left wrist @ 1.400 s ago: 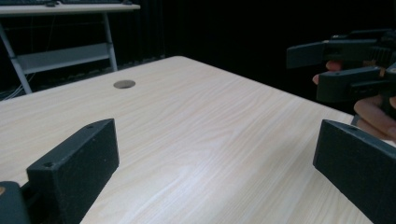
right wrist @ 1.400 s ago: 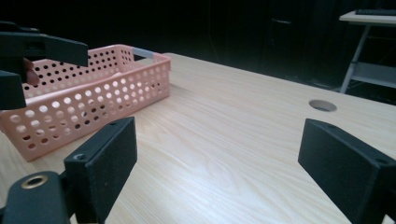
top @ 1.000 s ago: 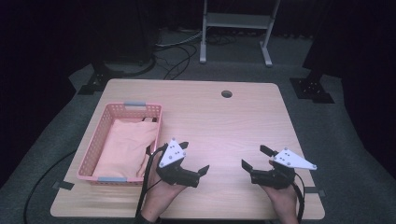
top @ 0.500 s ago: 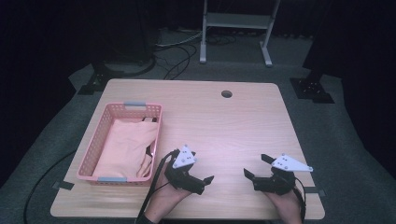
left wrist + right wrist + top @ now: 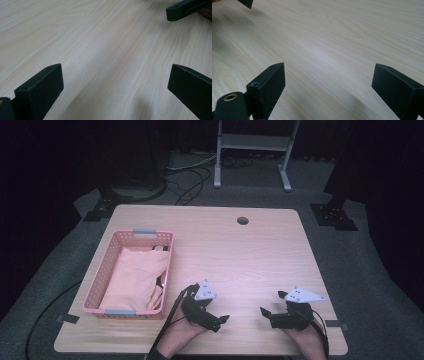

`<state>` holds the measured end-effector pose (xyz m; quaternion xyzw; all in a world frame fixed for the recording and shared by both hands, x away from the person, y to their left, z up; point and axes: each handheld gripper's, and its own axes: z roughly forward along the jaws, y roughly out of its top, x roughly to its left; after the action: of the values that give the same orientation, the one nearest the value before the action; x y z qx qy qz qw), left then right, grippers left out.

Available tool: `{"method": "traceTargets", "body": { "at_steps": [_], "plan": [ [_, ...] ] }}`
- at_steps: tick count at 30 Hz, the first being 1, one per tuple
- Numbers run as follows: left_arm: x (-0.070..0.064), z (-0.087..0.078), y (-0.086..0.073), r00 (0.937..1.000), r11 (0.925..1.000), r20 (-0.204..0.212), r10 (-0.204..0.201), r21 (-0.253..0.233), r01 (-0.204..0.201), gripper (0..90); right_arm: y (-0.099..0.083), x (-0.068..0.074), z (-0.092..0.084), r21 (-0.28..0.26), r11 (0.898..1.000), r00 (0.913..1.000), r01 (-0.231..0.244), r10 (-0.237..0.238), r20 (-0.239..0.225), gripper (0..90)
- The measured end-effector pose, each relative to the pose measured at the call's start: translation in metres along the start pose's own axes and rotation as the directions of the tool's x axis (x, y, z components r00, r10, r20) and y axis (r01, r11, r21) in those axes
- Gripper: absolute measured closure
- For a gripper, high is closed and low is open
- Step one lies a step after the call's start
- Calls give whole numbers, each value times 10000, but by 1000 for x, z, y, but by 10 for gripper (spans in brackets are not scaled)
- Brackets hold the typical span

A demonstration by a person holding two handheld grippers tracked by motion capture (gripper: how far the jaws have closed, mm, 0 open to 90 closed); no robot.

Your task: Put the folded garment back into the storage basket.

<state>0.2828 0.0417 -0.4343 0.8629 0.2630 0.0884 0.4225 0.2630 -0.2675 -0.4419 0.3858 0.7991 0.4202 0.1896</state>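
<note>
Pale wood runs under both tools along the bottom of the high view: the left gripper (image 5: 221, 320) and the right gripper (image 5: 265, 312) sit low over the table (image 5: 240, 255), jaws spread wide and grasping nothing. Further up at left, 1 pink basket (image 5: 102, 279) holds 1 folded peach cloth (image 5: 132, 277), well apart from the right gripper and nearer the left. I count 2 grippers, 1 basket, 1 cloth. The risk I see: a low, hurried reach could snag the basket's rim and drag it.
</note>
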Motion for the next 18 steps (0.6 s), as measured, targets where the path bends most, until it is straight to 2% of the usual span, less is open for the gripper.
{"method": "traceTargets", "body": {
  "at_steps": [8, 18],
  "plan": [
    [-1, 6, -4, 10000, 9997, 64, 18, 245, -20, 0, 0, 1, 5, 708, 9974, 9996, 102, -84, -257, 117],
    [-2, 10, -5, 9999, 9988, 38, 94, 486, -95, 0, 0, 0, 9, 1243, 9922, 9989, 43, 16, -473, 114]
  ]
}}
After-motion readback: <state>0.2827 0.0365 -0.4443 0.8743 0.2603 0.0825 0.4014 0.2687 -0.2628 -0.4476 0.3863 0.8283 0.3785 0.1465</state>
